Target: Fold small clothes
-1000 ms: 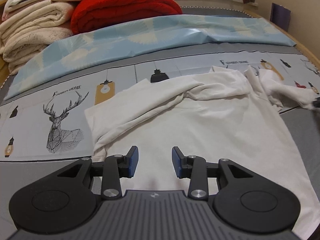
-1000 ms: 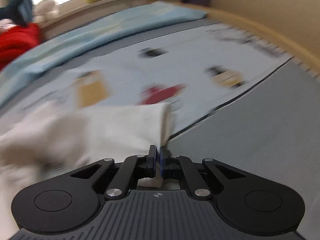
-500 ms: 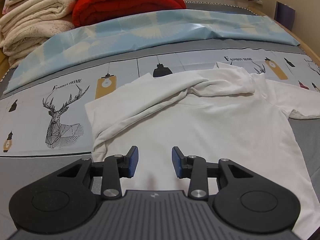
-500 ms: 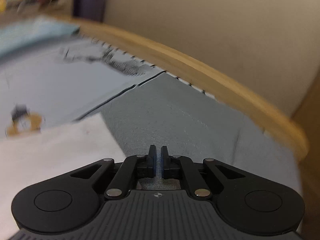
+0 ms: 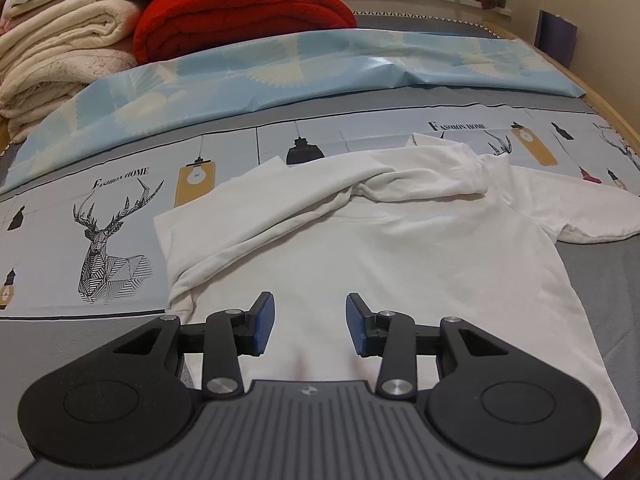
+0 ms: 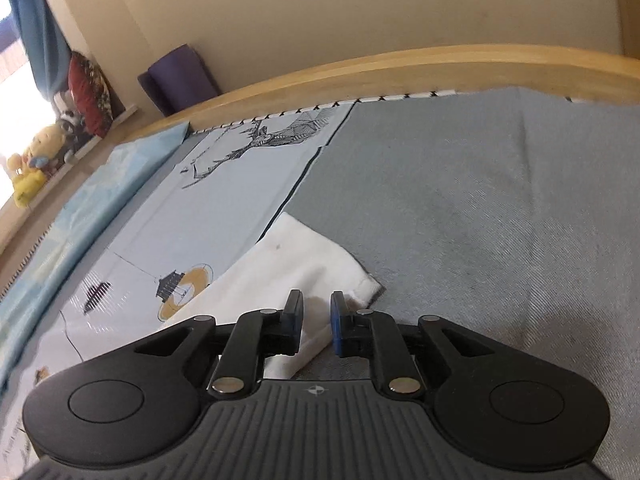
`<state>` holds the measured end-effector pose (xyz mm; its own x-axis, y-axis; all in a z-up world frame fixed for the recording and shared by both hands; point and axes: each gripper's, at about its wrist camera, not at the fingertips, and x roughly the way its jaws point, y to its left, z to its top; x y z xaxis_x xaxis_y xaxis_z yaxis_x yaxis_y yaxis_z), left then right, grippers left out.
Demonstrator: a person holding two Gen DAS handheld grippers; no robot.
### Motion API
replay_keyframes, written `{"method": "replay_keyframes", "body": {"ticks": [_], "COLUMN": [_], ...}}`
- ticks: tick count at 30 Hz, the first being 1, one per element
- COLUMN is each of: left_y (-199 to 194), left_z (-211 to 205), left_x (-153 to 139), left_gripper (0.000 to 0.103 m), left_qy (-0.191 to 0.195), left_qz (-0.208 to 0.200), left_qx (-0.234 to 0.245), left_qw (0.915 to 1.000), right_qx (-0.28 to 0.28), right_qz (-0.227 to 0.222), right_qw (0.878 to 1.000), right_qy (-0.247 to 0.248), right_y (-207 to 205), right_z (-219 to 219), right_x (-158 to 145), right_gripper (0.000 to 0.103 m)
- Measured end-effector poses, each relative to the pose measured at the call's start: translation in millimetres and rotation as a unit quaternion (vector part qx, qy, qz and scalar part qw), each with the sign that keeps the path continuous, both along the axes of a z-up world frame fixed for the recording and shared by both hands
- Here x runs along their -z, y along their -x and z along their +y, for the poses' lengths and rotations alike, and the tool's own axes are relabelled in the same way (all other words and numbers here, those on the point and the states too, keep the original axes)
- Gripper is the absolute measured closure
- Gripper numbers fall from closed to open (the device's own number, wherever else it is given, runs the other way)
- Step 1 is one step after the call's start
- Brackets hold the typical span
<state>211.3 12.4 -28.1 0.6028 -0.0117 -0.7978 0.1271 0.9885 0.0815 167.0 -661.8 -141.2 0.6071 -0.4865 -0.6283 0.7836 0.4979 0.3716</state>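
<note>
A white T-shirt [image 5: 420,248] lies spread on the bed, partly on the printed sheet [image 5: 100,216] with its deer and lamp drawings and partly on the plain grey cover [image 6: 500,208]. Its body is mostly flat and smooth, but the left side is turned over on itself in a long diagonal fold, bunching into soft ridges near the collar, while the right sleeve [image 6: 304,264] reaches out flat to the right, its hem over the grey cover. The left gripper [image 5: 310,322] hovers over the near hem with its jaws opening, wide apart, the blue pads [image 5: 265,320] clear of the cloth and holding nothing. The right gripper [image 6: 316,322] sits at the sleeve's end, its jaws opening to a narrow gap; cloth shows in the gap, yet the pads do not press on it. The shirt's near right corner is cut off by the frame, and the gripper bodies hide the nearest cloth. Far off, folded blankets [image 5: 60,56], a red quilt [image 5: 240,16] and a pale blue coverlet [image 5: 320,64] lie beyond.
</note>
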Motion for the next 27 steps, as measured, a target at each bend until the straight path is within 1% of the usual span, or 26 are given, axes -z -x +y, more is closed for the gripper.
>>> {"method": "replay_keyframes", "body": {"ticks": [1, 3, 4, 5, 7, 8, 9, 10, 12, 14, 15, 16, 17, 18, 19, 20, 21, 22, 24, 25, 26, 27], "left_y": [0, 0, 1, 0, 1, 1, 1, 1, 1, 1, 1, 1, 2, 1, 0, 0, -1, -2, -3, -2, -2, -1], "left_z": [0, 1, 2, 4, 6, 7, 8, 9, 10, 10, 10, 10, 11, 12, 14, 15, 18, 22, 29, 33, 37, 40], "left_x": [0, 0, 0, 0, 0, 0, 0, -1, -2, -3, -4, -4, -5, -5, -6, -7, -9, -12, -16, -19, -22, -24], "left_gripper": [0.059, 0.059, 0.059, 0.059, 0.059, 0.059, 0.059, 0.059, 0.059, 0.059, 0.058, 0.058, 0.058, 0.058, 0.058, 0.058, 0.058, 0.058, 0.058, 0.058, 0.058, 0.058], "left_qy": [-0.001, -0.002, -0.001, 0.0, 0.0, 0.0, 0.0, 0.001, 0.004, 0.008, 0.009, 0.01, 0.01, 0.011, 0.013, 0.016, 0.021, 0.025, 0.036, 0.043, 0.05, 0.053], "left_qz": [0.0, 0.001, 0.001, 0.001, 0.001, 0.001, 0.001, 0.001, -0.001, -0.003, -0.003, -0.004, -0.005, -0.005, -0.006, -0.007, -0.011, -0.015, -0.024, -0.03, -0.037, -0.043], "left_qx": [0.001, 0.0, 0.0, -0.001, -0.004, -0.005, -0.005, -0.006, -0.007, -0.007, -0.007, -0.007, -0.008, -0.009, -0.012, -0.016, -0.021, -0.027, -0.044, -0.052, -0.058, -0.064], "left_qw": [1.0, 1.0, 1.0, 1.0, 1.0, 1.0, 1.0, 1.0, 1.0, 0.9999, 0.9999, 0.9999, 0.9999, 0.9999, 0.9998, 0.9997, 0.9995, 0.9992, 0.9981, 0.9973, 0.9964, 0.9956], "right_qx": [-0.002, 0.013, 0.024, 0.035, 0.046, 0.053, 0.057, 0.055, 0.034, 0.004, -0.014, -0.028, -0.027, -0.017, -0.003, 0.003, 0.011, 0.015, -0.001, -0.017, -0.037, -0.06], "right_qz": [0.005, 0.035, 0.042, 0.048, 0.078, 0.086, 0.073, 0.056, 0.027, 0.027, 0.024, 0.034, 0.078, 0.104, 0.116, 0.13, 0.125, 0.104, 0.082, 0.071, 0.057, 0.042], "right_qw": [1.0, 0.999, 0.998, 0.997, 0.993, 0.992, 0.993, 0.995, 0.996, 0.994, 0.994, 0.995, 0.993, 0.99, 0.988, 0.986, 0.987, 0.989, 0.99, 0.99, 0.99, 0.99], "right_qy": [0.003, 0.023, 0.038, 0.05, 0.073, 0.076, 0.071, 0.067, 0.084, 0.104, 0.102, 0.092, 0.082, 0.091, 0.103, 0.105, 0.102, 0.102, 0.115, 0.123, 0.125, 0.121], "right_y": [0, -4, -4, -4, -6, -6, -3, 0, 4, -1, -4, -8, -15, -19, -20, -24, -24, -23, -27, -31, -35, -37], "right_z": [2, -2, -7, -12, -18, -20, -19, -17, -4, 10, 14, 14, 12, 12, 14, 16, 19, 25, 44, 59, 74, 91], "right_x": [-1, -1, -2, -2, -3, -3, -4, -6, -12, -12, -9, -5, 3, 6, 1, -5, -14, -28, -56, -73, -89, -104], "right_gripper": [0.103, 0.103, 0.103, 0.103, 0.103, 0.103, 0.1, 0.099, 0.099, 0.099, 0.099, 0.099, 0.103, 0.103, 0.103, 0.097, 0.095, 0.095, 0.093, 0.09, 0.084, 0.081]}}
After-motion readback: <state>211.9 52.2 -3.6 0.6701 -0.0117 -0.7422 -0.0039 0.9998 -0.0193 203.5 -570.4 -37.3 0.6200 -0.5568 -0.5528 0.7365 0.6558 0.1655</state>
